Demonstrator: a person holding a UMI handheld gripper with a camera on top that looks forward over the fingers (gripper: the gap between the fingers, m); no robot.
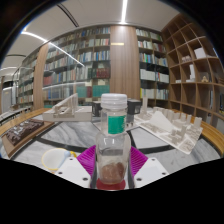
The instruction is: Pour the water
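Bottle (112,140) upright between my fingers (88,157), on table (60,135). Architectural models (165,128) beyond on table, right of bottle. Bookshelves (85,65) far behind.

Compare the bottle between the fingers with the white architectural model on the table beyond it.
The bottle is clear plastic with a white cap and green label; the white model is opaque. The bottle stands upright and narrow; the model spreads low and wide. The bottle sits between the hand-held gripper fingers; the model lies beyond them, untouched.

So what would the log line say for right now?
gripper: shut on bottle | bottle: upright, cap on, between pink pads, reddish liquid at bottom | pour: not begun
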